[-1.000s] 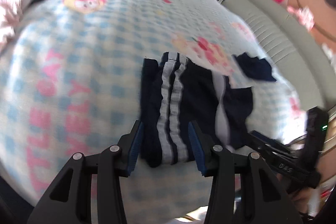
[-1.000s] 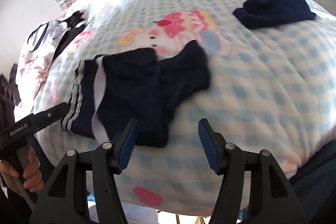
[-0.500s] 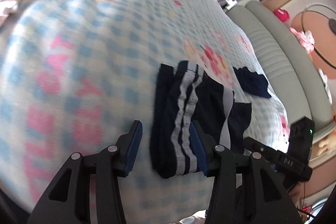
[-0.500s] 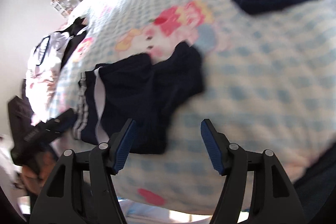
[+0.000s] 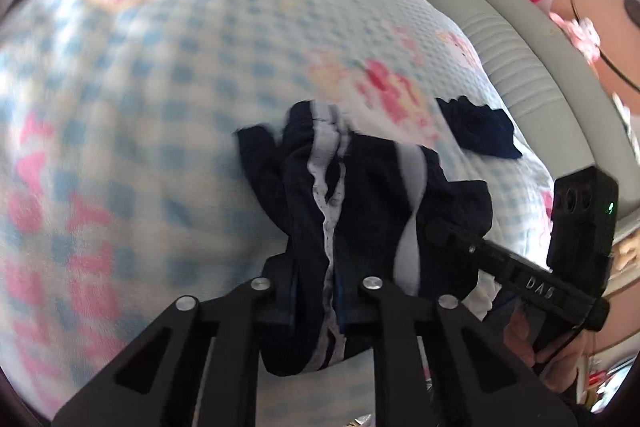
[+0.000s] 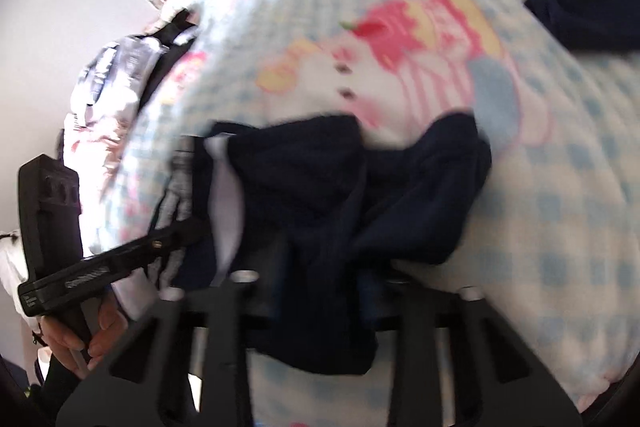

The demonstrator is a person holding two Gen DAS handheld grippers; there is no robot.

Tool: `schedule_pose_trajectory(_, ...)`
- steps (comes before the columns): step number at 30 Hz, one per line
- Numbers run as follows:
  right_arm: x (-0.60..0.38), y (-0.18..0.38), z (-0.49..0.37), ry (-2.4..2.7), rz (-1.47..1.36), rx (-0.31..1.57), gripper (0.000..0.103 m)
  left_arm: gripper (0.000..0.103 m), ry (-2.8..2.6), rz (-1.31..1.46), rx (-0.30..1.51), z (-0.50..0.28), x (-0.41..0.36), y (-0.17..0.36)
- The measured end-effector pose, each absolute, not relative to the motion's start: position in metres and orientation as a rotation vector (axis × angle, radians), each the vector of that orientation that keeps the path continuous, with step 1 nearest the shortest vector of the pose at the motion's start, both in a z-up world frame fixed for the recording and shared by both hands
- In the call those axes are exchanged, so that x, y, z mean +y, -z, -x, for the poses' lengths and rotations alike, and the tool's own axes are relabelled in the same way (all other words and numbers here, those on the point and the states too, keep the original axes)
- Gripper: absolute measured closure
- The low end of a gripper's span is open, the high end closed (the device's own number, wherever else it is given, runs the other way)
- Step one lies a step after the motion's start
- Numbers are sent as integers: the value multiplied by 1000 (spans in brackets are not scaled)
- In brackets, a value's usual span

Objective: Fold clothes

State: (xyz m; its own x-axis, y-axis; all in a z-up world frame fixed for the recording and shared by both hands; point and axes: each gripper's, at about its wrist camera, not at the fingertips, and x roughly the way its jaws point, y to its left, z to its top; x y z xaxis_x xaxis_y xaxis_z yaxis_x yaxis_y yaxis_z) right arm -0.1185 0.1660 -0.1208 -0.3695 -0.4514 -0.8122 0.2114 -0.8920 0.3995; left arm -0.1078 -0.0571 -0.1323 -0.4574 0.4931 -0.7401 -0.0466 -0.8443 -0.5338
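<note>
Navy shorts (image 5: 372, 187) with white side stripes lie bunched on the checked blue-and-white blanket (image 5: 160, 87), near its front edge. In the left wrist view my left gripper (image 5: 320, 303) is closing, its pads pinching the striped edge of the shorts. The right gripper's tip (image 5: 444, 231) reaches into the same garment from the right. In the right wrist view my right gripper (image 6: 324, 291) is closing too, with the plain navy side of the shorts (image 6: 304, 179) gathered between its jaws. The left gripper (image 6: 120, 263) comes in from the left, held by a hand (image 6: 96, 339).
A second small navy garment (image 5: 476, 131) lies farther back on the blanket (image 6: 560, 187), also seen as a dark navy piece (image 6: 588, 15). A pile of pale and black clothes (image 6: 116, 75) sits at the bed's left side. A grey padded headboard (image 5: 520, 67) runs along the right.
Both grippers went from wide open to shut on the shorts. They pushed forward into the fabric, which now bunches and lifts between the jaws.
</note>
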Motion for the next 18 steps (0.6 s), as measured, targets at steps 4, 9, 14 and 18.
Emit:
schedule_pose_trajectory(4, 179, 92, 112, 2347, -1386, -375, 92, 91, -2342, 1357, -540, 106, -32, 103)
schedule_pose_trajectory(9, 211, 63, 109, 2362, -1318, -444, 93, 91, -2310, 1282, -442, 122, 18, 69)
schedule_pose_trajectory(14, 258, 43, 123, 2396, -1299, -481, 93, 91, -2261, 1250, -407, 151, 76, 51)
schedule_pose_trajectory(18, 302, 25, 144, 2444, -1274, -490, 93, 91, -2248, 1193, -337, 187, 135, 32)
